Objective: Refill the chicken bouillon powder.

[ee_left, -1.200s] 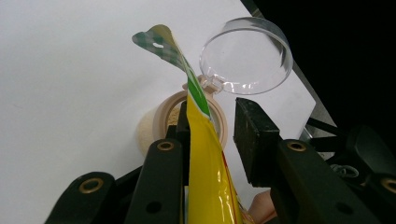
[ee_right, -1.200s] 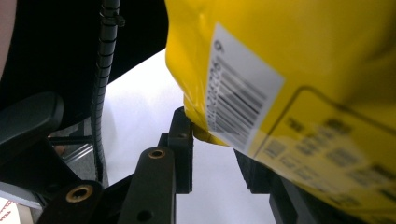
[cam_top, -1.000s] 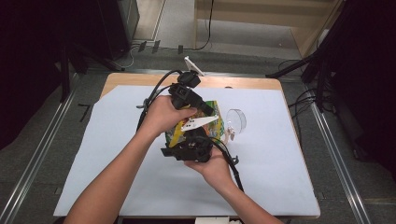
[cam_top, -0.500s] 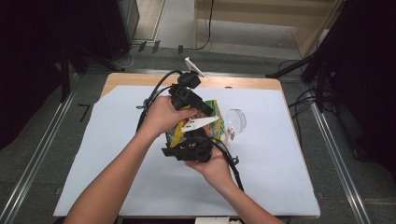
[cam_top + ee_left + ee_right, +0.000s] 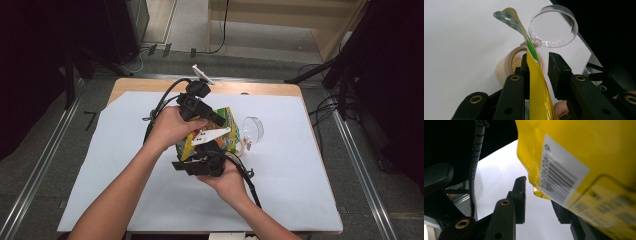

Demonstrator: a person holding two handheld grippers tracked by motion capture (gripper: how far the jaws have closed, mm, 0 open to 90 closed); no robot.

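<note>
— White paper (image 5: 125, 190) covers the wooden table. What does the left gripper (image 5: 220, 122) hold?

— Its jaws stand a little apart around the upper edge of the yellow bag (image 5: 536, 85). One pad touches the bag; the other is just beside it.

— And below the bag?

— A small open jar (image 5: 524, 62) of powder with its clear lid (image 5: 552, 26).

— And the right gripper (image 5: 537, 200)?

— Its jaws have just been opening, with the bag's lower corner between them. If they press on it, I cannot tell.
</note>
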